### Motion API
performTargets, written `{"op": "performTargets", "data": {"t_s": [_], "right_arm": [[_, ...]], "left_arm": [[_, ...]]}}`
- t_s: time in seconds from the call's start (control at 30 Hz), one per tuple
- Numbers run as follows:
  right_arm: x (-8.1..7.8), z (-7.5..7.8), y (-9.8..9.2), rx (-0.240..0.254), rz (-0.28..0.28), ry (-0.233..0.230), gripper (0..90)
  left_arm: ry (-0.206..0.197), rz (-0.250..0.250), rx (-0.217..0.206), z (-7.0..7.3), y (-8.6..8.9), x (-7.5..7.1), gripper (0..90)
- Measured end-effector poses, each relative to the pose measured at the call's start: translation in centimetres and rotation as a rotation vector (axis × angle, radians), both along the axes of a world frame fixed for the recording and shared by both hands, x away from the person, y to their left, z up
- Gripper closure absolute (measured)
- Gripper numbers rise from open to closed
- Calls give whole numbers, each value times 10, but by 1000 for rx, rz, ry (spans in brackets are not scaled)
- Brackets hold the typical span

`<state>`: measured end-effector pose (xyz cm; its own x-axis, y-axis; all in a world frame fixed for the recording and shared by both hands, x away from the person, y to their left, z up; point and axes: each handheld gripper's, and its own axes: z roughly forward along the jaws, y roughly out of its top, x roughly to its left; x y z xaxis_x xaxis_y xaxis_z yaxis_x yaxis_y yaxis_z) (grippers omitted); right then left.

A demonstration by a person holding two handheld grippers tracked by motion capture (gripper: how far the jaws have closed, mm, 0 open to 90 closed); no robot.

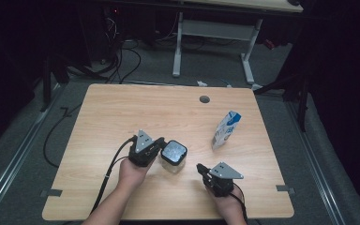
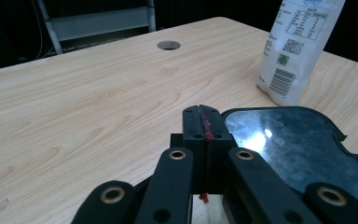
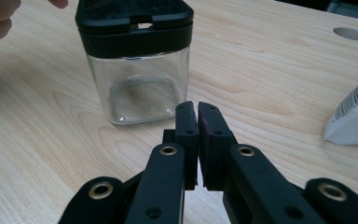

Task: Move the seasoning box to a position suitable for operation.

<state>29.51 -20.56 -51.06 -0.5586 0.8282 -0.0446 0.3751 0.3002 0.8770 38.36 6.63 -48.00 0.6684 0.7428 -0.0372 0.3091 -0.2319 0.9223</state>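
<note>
A clear square jar with a black lid [image 1: 174,153] stands upright near the middle of the wooden table [image 1: 122,112]. My left gripper [image 1: 158,146] rests just left of the jar, its jaws pressed together with nothing between them, and the jar's lid [image 2: 298,149] lies right beside its tips [image 2: 204,122]. My right gripper [image 1: 200,168] sits nearer the front edge, to the right of the jar, shut and empty; its tips [image 3: 197,114] point at the empty jar [image 3: 137,60] a short way off. A white and blue carton [image 1: 227,129] stands at the right.
A round cable hole [image 1: 204,99] sits near the table's far edge. The carton [image 2: 298,42] rises just beyond the jar in the left gripper view, and its corner [image 3: 356,116] shows at the right gripper view's right edge. Behind the table stand a desk frame and cables.
</note>
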Motion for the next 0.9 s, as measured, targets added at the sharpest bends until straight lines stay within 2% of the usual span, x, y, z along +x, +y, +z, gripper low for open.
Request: {"op": "performTargets", "data": {"t_s": [0.33, 0.57, 0.9], "right_arm": [[7, 7, 11, -4, 0, -23, 872], [10, 11, 20, -13, 11, -28, 873], [12, 12, 24, -14, 18, -37, 873]], "left_arm": [[13, -5, -37, -3, 6, 4, 900], [5, -19, -52, -4, 3, 2, 900], [9, -15, -57, -4, 2, 2, 900]]}}
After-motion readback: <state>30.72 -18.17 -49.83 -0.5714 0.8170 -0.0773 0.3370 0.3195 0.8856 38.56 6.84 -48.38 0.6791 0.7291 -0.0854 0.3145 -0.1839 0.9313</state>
